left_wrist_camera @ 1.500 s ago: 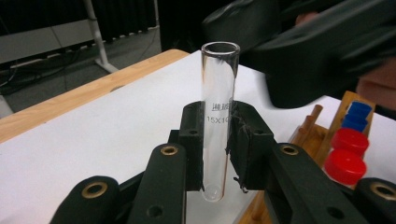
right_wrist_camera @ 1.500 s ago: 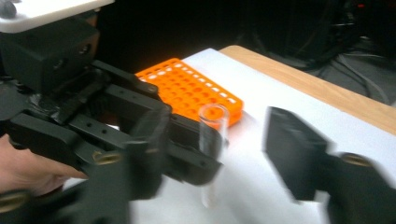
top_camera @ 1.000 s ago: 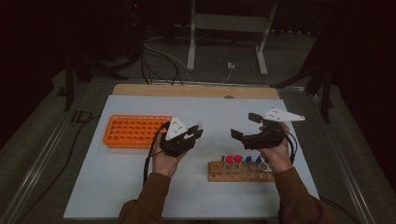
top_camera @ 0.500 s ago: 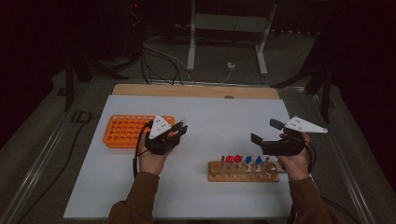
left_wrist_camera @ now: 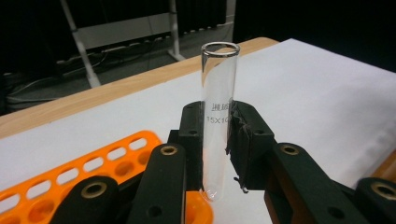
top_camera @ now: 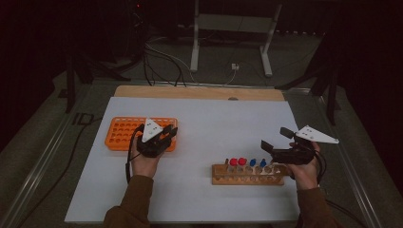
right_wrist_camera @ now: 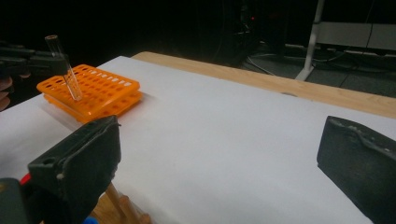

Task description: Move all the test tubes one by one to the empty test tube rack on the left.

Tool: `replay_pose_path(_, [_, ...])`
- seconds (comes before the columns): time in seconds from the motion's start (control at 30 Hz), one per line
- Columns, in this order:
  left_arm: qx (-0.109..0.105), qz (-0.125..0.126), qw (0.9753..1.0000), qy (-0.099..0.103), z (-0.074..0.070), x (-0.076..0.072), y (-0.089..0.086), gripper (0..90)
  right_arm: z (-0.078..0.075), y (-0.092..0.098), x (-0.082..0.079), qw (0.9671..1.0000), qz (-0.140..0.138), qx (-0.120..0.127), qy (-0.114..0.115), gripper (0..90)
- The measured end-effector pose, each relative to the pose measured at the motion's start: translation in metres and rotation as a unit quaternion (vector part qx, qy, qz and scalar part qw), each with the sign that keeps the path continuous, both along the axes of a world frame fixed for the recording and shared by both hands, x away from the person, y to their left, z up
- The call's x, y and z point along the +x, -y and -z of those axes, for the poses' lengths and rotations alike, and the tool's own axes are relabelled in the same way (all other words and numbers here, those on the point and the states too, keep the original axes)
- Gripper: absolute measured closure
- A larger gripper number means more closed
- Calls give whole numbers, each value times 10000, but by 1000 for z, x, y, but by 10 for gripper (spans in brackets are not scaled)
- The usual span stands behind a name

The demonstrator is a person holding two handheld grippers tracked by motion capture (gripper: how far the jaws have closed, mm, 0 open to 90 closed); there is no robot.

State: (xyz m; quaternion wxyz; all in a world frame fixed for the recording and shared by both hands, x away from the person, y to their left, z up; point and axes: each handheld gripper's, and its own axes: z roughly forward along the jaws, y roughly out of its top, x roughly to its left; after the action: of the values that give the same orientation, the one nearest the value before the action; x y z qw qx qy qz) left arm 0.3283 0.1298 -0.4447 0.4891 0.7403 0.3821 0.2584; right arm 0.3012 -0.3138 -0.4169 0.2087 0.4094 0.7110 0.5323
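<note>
While the left gripper (left_wrist_camera: 217,154) is clamping an upright glass test tube (left_wrist_camera: 217,116) just over the orange rack (top_camera: 124,133), its right gripper (top_camera: 277,140) is idling wide apart above the wooden rack (top_camera: 247,175), so lowering into a hole looks next.

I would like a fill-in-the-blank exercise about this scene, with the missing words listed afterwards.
1. The left gripper holds a clear glass ____.
2. The plastic rack near the left gripper is ____ in colour.
3. The fingers of the right gripper are ____ and hold nothing.
4. The capped tubes stand in a ____ rack.

Missing words: tube; orange; open; wooden
</note>
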Motion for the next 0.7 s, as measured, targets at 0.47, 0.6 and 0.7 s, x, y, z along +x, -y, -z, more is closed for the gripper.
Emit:
replay_pose_path(0.47, [146, -323, 9992, -192, 27, 7, -7, 755, 5, 9, -4, 10000, 30, 23, -63, 0])
replay_pose_path(0.6, [243, -339, 9986, -337, 35, 8, -8, 755, 6, 8, -4, 10000, 7, 6, -63, 0])
replay_pose_path(0.7, [324, -336, 9980, -436, 42, 8, -8, 755, 6, 7, -4, 10000, -13, -12, -75, 0])
